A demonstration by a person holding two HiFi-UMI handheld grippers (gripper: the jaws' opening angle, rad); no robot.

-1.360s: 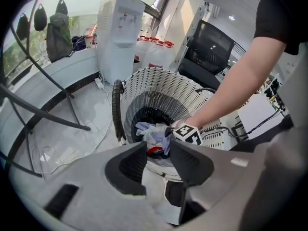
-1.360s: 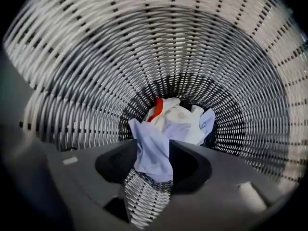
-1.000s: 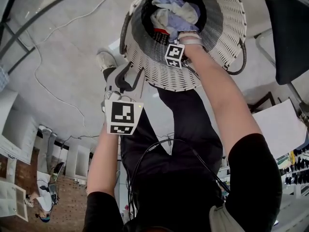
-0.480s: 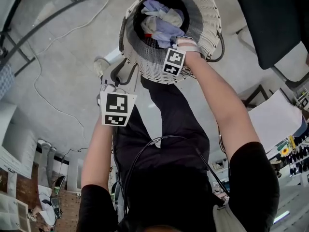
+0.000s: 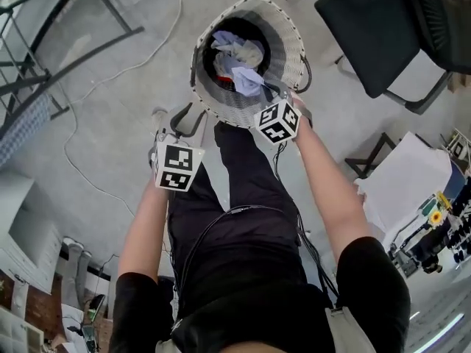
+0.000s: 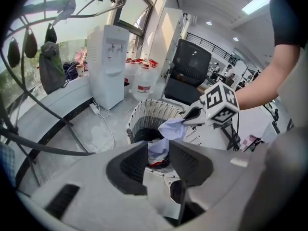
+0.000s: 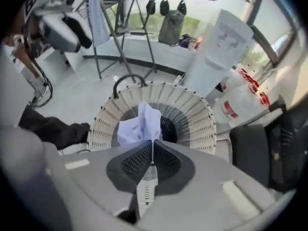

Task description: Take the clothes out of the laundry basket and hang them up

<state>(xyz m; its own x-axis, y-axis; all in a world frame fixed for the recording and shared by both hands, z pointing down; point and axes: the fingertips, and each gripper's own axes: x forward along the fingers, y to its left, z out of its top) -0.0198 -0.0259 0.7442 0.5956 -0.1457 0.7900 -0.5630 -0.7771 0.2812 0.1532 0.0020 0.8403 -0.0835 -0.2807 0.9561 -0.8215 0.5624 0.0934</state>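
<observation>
Cloth [image 7: 139, 126] pinched thin in my right gripper [image 7: 152, 153] could slip back into the basket [image 7: 204, 117]; my left gripper [image 6: 158, 160] is spread, empty.

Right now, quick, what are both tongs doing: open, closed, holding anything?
Left tongs: open, jaws just been closing slightly, nothing between them.
Right tongs: closed on a pale garment.

Below me the floor [image 5: 110, 123] is bare grey concrete. A black office chair [image 5: 368, 35] stands on it. A white water dispenser [image 6: 108, 64] stands against the window wall, with clear water bottles [image 6: 143, 81] with red caps just beside it. Daylight enters through a large window [image 6: 72, 28]. Rectangular ceiling lights [image 6: 257, 1] are lit in the office area behind.
</observation>
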